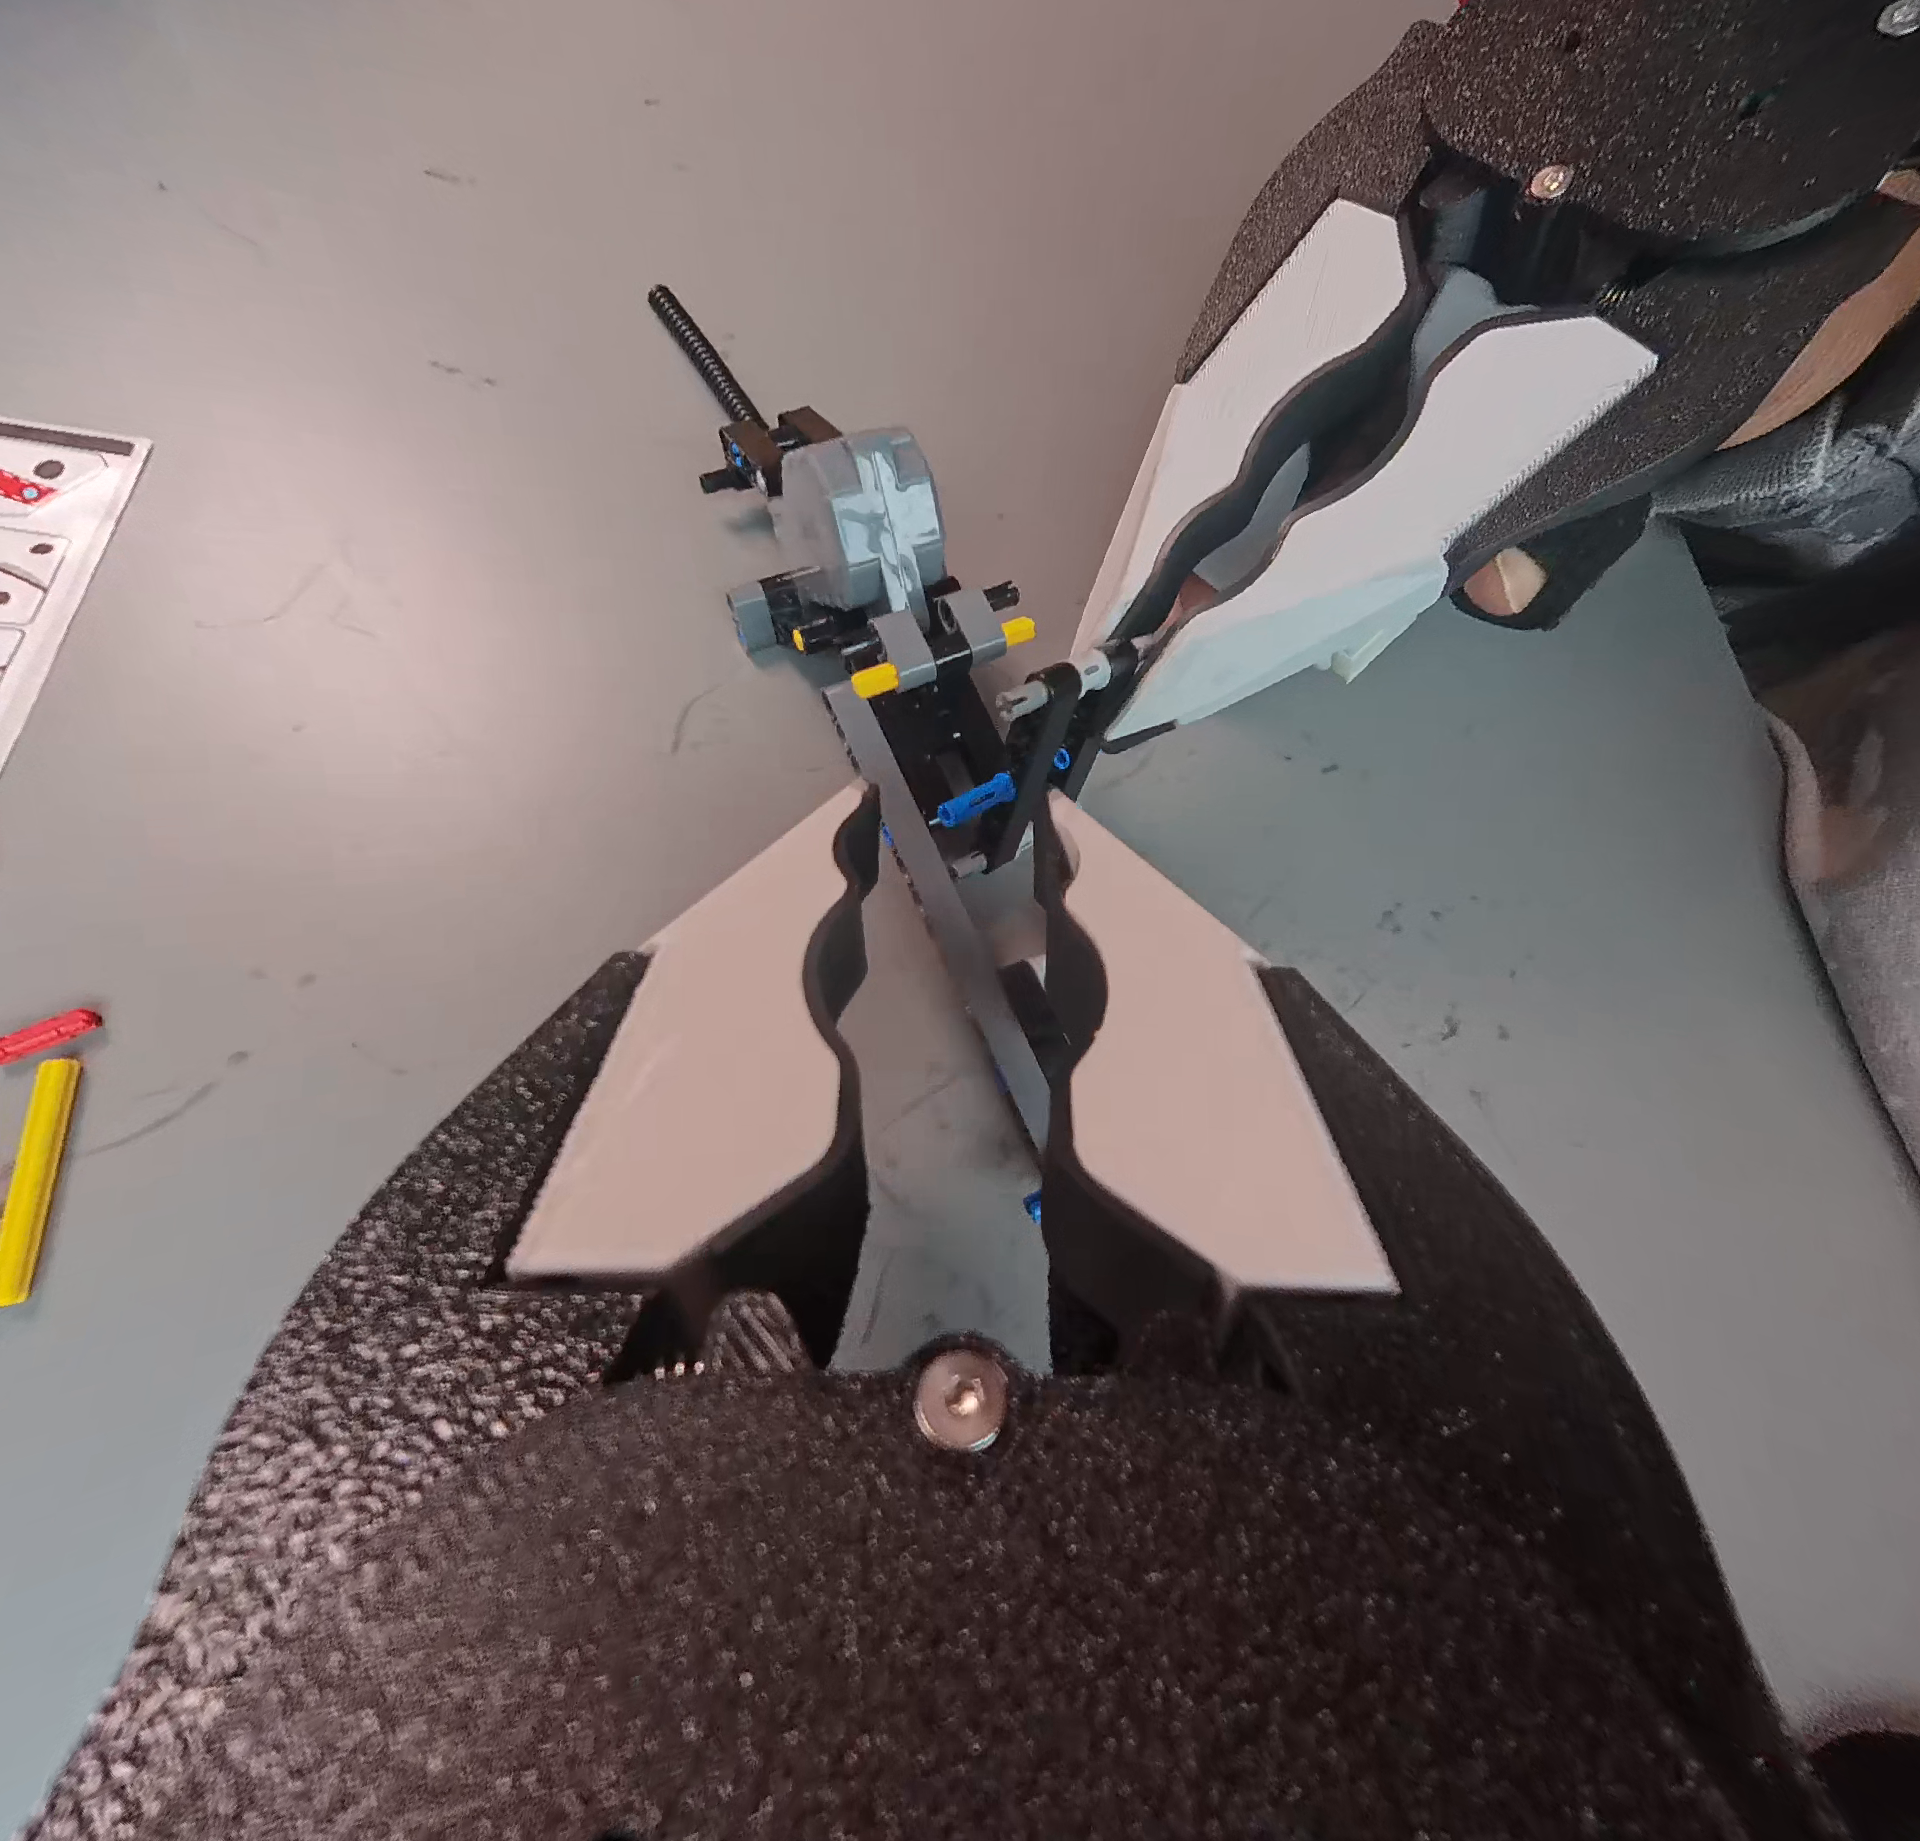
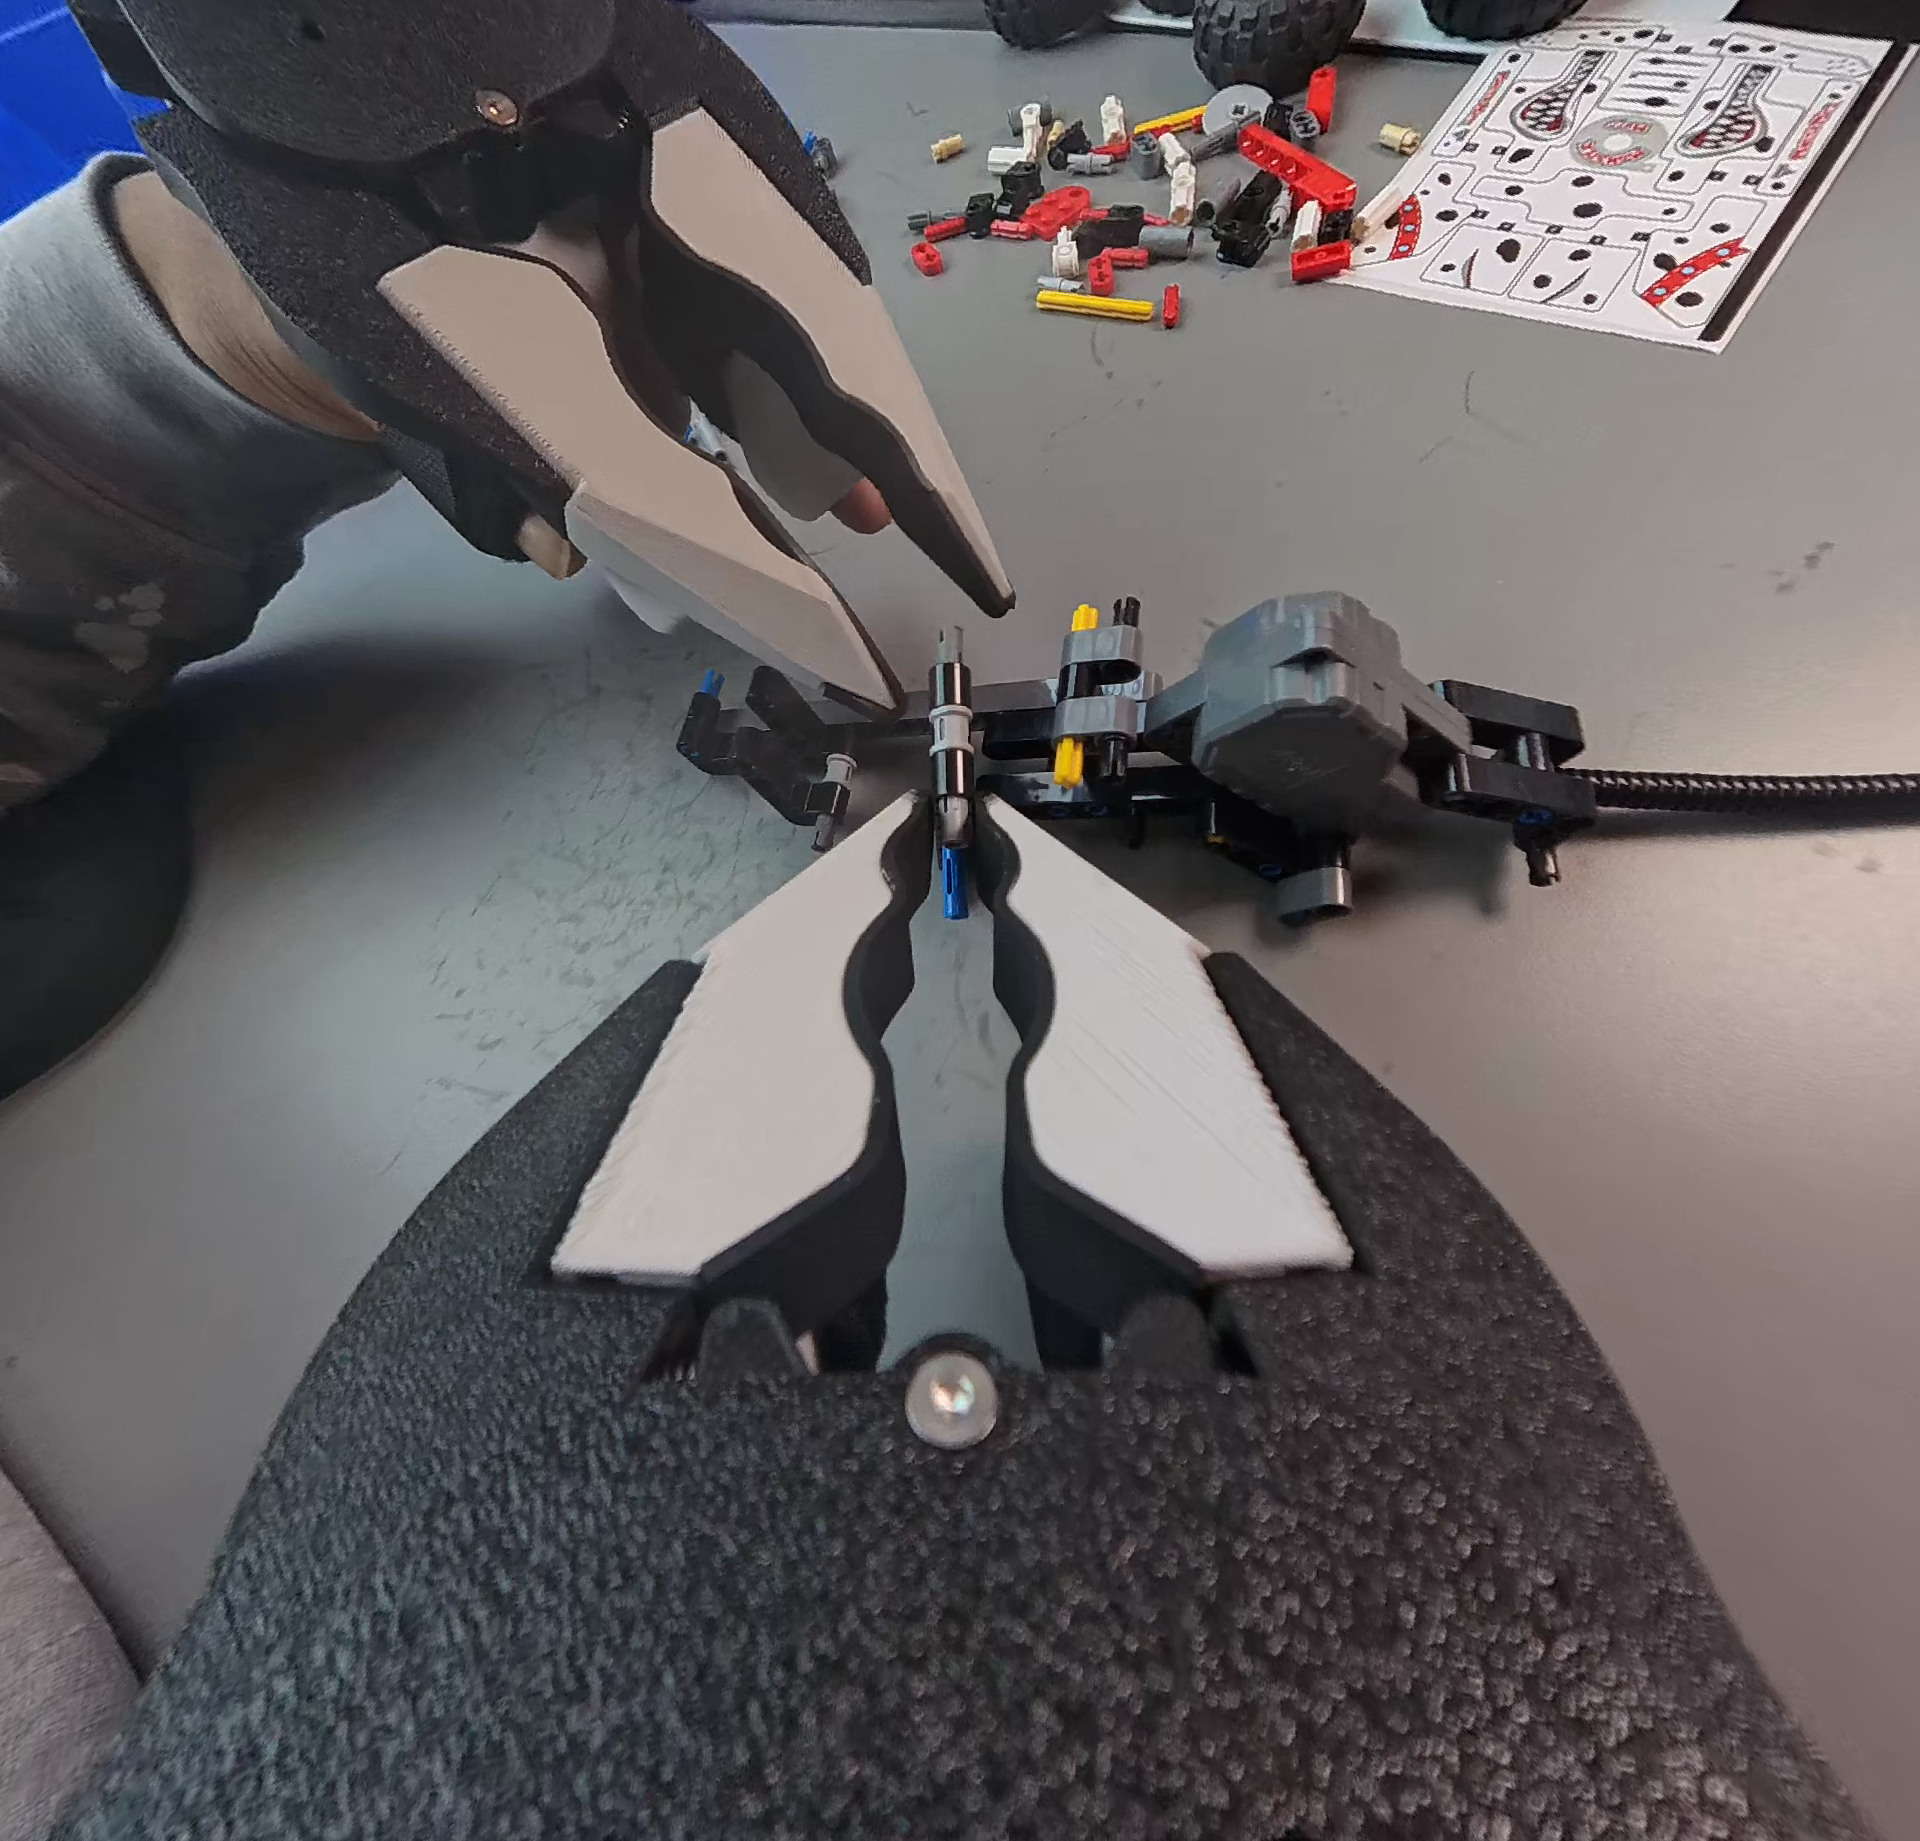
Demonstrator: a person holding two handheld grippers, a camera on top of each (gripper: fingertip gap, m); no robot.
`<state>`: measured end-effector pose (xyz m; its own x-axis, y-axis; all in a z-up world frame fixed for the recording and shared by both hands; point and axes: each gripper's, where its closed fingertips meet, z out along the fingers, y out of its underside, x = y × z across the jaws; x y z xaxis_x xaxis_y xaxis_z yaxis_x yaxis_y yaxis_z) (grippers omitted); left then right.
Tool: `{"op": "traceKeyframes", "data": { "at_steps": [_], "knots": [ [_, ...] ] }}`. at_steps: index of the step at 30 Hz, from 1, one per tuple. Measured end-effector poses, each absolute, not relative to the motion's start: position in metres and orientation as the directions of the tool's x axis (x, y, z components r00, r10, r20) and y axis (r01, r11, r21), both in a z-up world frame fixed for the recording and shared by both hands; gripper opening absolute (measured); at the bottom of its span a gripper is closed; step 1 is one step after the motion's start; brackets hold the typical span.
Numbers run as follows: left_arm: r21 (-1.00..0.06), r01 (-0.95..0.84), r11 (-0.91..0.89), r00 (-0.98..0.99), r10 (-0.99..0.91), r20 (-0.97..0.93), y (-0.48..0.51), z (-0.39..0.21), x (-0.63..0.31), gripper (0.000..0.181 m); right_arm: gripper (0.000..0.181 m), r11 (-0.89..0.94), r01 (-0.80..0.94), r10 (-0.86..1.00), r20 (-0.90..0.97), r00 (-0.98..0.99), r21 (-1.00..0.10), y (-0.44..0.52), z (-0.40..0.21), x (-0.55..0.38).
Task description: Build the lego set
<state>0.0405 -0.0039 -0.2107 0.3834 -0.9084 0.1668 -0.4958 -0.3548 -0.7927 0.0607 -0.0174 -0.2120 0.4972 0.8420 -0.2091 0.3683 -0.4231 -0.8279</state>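
The left gripper (image 1: 956, 825) is seen closest in the left wrist view. Its two fingers are pressed onto the sides of the lego frame (image 1: 935, 783), so the frame is held between them with only a narrow gap left. The long grey beam (image 1: 966, 950) of the frame runs back between the fingers.

In the right wrist view, the right gripper (image 2: 951, 804) is nearly closed. A thin black and grey pin piece (image 2: 951, 742) is pinched at its tips. A small blue pin (image 2: 954, 882) is seen just below, between the fingers. The pin piece is stood upright against the frame, which is laid on the grey table (image 2: 1455, 1064).

A little farther along the frame, yellow pins (image 2: 1070, 752) are stuck through a grey bracket. Next to that, a big grey motor block (image 2: 1299, 721) is joined on. A black ribbed hose (image 2: 1745, 789) is stretched out from the far end.

The other gripper is seen reaching down onto the frame's left end in the right wrist view, and a gloved hand (image 2: 499, 513) is wrapped round it.

Farther back, a heap of loose pieces (image 2: 1143, 191) in red, black, white and grey is spread on the table. A yellow rod (image 2: 1093, 304) is laid at its near edge. A sticker sheet (image 2: 1631, 181) is placed beside the heap. Four black tyres (image 2: 1278, 4) are set at the very back.
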Motion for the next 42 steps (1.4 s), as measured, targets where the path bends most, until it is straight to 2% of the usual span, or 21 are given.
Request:
{"op": "traceKeyframes", "data": {
  "at_steps": [1,5,9,19,29,31,33,39,42],
  "knots": [
    [-0.8,-0.495,-0.339,0.375,-0.914,0.156,-0.004,-0.209,0.043,0.033,0.007,-0.417,0.372,0.843,-0.2,0.499,-0.829,-0.017,-0.211,0.06],
    [-0.815,-0.501,-0.291,0.342,-0.932,0.122,-0.006,-0.207,0.053,0.031,0.007,-0.39,0.388,0.848,-0.161,0.505,-0.835,-0.017,-0.208,0.059],
    [-0.813,-0.519,-0.265,0.317,-0.943,0.105,-0.009,-0.211,0.059,0.017,0.007,-0.359,0.41,0.853,-0.116,0.509,-0.839,-0.016,-0.208,0.06],
    [-0.841,-0.494,-0.22,0.239,-0.965,0.112,-0.017,-0.21,0.062,0.012,0.012,-0.337,0.429,0.877,-0.114,0.468,-0.838,-0.02,-0.213,0.061],
    [-0.874,-0.442,-0.202,0.191,-0.973,0.129,-0.022,-0.199,0.062,0.012,0.022,-0.21,0.526,0.931,-0.005,0.365,-0.824,-0.024,-0.22,0.053],
    [-0.887,-0.414,-0.206,0.179,-0.973,0.143,-0.024,-0.194,0.062,0.012,0.02,-0.178,0.534,0.932,0.033,0.362,-0.826,-0.022,-0.22,0.051],
    [-0.897,-0.389,-0.21,0.175,-0.973,0.152,-0.024,-0.189,0.063,0.012,0.01,-0.154,0.534,0.931,0.058,0.359,-0.831,-0.021,-0.218,0.049],
    [-0.895,-0.357,-0.266,0.235,-0.953,0.19,-0.018,-0.184,0.061,0.015,0.007,-0.175,0.498,0.916,0.045,0.399,-0.849,-0.013,-0.213,0.052],
    [-0.89,-0.323,-0.322,0.285,-0.93,0.233,-0.013,-0.177,0.055,0.028,0.007,-0.203,0.49,0.908,0.025,0.418,-0.848,-0.01,-0.214,0.055]
  ]
}}
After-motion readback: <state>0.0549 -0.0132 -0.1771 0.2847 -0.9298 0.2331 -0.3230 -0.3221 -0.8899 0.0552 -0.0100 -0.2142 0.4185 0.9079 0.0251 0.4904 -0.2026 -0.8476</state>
